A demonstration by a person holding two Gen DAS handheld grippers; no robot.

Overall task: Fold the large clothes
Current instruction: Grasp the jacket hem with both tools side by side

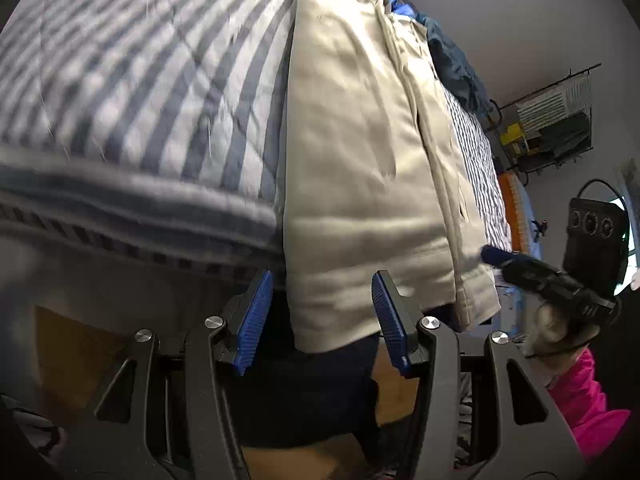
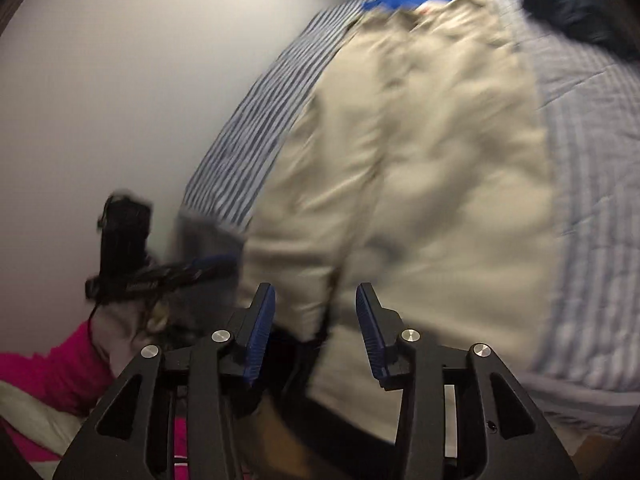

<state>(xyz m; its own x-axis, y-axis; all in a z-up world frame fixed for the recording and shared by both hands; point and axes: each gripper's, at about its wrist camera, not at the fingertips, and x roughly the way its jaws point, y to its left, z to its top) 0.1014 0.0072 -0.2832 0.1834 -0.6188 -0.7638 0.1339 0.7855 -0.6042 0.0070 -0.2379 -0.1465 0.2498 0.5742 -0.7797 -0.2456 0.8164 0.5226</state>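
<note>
Currently, per both wrist cams:
garment: beige trousers (image 1: 360, 168), laid lengthwise on the bed, legs stacked one on the other, hem end hanging just over the near mattress edge
garment, right view: same trousers (image 2: 420, 168), blurred; waistband end at the far side
bed: blue-and-white striped quilt (image 1: 152, 80) under the trousers, visible on both sides of them
left gripper (image 1: 320, 316): jaws partly apart, nothing between the blue pads (image 1: 256, 320); trouser hem sits just beyond the tips, no contact visible
right gripper (image 2: 316, 324): jaws partly apart, pads (image 2: 260, 332) bare; fabric edge lies past the tips, grip on it not evident
cross-check: from the left cam the right gripper (image 1: 520, 268) is at the right-hand hem corner, blue tip against or just beside the cloth, can't tell which
cross-check 2: from the right cam the left gripper (image 2: 192, 272) is near the bed corner, left of the trousers, heavily smeared
person: pink sleeve (image 1: 584, 396) behind the right gripper; pink sleeve (image 2: 52, 376) also low left in the right cam
other cloth: dark blue garment (image 1: 452, 64) bunched at the far end of the bed, beside the waistband
background: wire rack (image 1: 552, 116) against the wall, right of the bed
</note>
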